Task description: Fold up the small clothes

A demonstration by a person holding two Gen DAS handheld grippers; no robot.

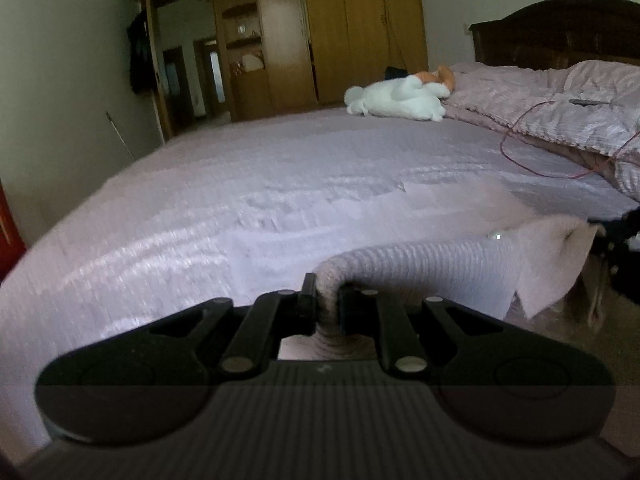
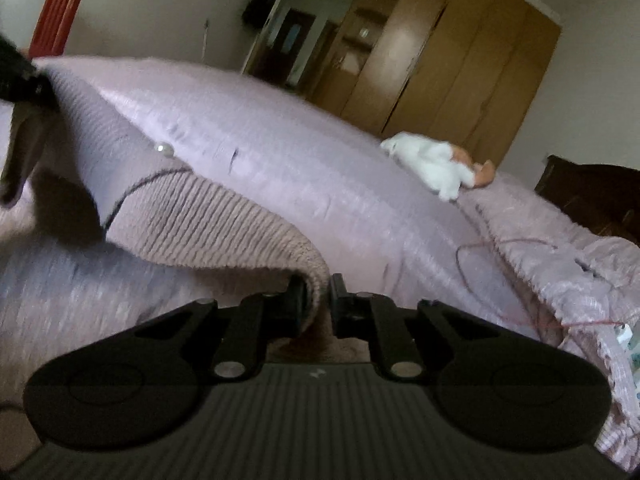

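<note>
In the left wrist view, the left gripper [image 1: 325,304] sits at the lower centre of the frame, and its two black fingers are clenched on a bunched edge of a pink ribbed knit garment [image 1: 440,260]. From the jaws the garment stretches to the right side of the frame, where a thinner pink flap hangs down, and a small pearl button [image 1: 497,236] shows on it. At the right edge of that view a dark shape is only partly visible, so it cannot be identified. In the right wrist view, the right gripper [image 2: 319,300] is also at the lower centre, and its fingers pinch another ribbed edge of the same garment [image 2: 208,220], which rises toward the upper left of the frame, where it meets a dark object. The garment is held between the two grippers, above the bed [image 1: 240,200] with its pale lilac cover. On the far part of the bed lies a white and orange plush toy [image 1: 396,100], just beside a rumpled pink quilt [image 1: 540,104]. A thin red cable [image 1: 520,136] curls near the quilt. A wooden wardrobe [image 1: 352,28] stands behind the bed in the upper centre, and a dark headboard [image 1: 560,28] is at the upper right.
</note>
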